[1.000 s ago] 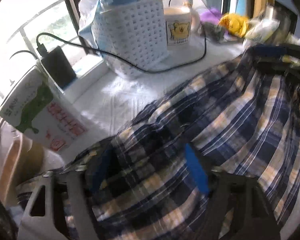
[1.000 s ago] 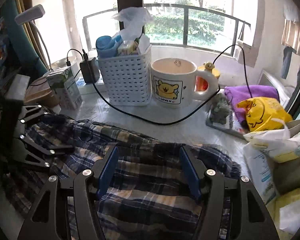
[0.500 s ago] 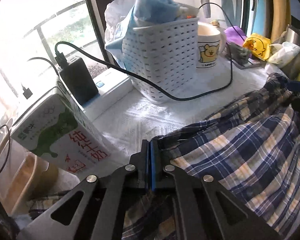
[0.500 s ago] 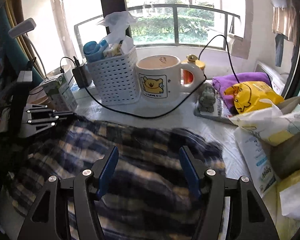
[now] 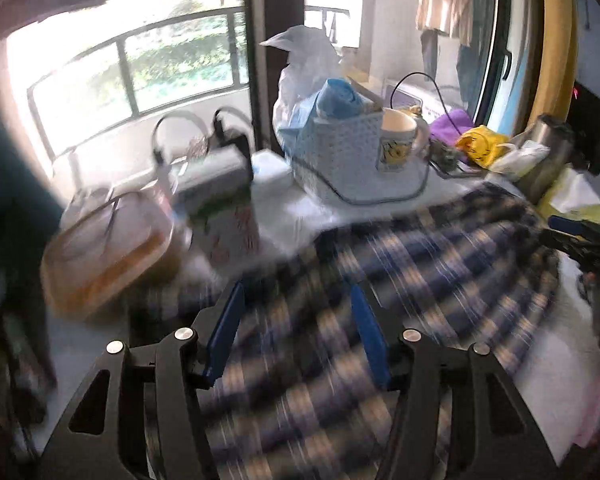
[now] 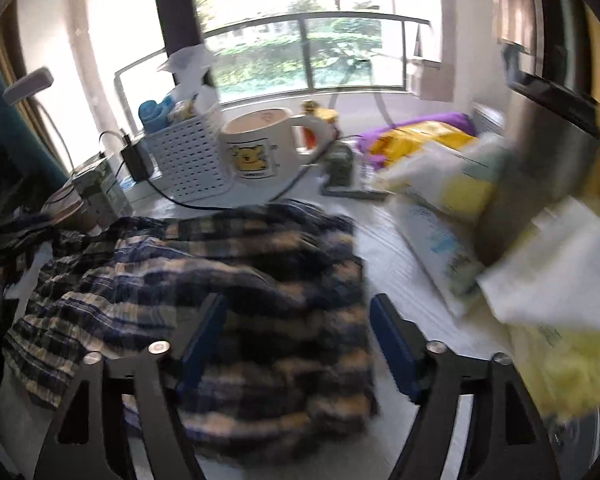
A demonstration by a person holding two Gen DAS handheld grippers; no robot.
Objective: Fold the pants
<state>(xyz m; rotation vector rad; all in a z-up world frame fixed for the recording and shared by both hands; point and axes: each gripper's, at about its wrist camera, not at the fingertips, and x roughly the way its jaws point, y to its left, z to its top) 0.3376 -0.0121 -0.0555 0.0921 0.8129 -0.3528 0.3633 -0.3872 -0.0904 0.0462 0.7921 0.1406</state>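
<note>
The blue, cream and black plaid pants [image 5: 420, 264] lie folded in a heap on the white table; they also show in the right wrist view [image 6: 204, 276]. My left gripper [image 5: 296, 324] is open and empty, raised above the pants' left part. My right gripper [image 6: 296, 336] is open and empty, over the pants' right edge. The right gripper also shows at the right edge of the left wrist view [image 5: 580, 236]. Both views are motion blurred.
Behind the pants stand a white perforated basket [image 6: 188, 160], a bear mug [image 6: 260, 148], a black cable [image 6: 220, 204], a milk carton [image 6: 100, 192] and a charger [image 6: 136, 160]. Yellow and white bags [image 6: 460, 184] and a steel flask [image 5: 548, 152] crowd the right side.
My left gripper was shut on the pants' edge half a second ago; now it is open and has pulled up and back. My right gripper has drawn back and swung right.
</note>
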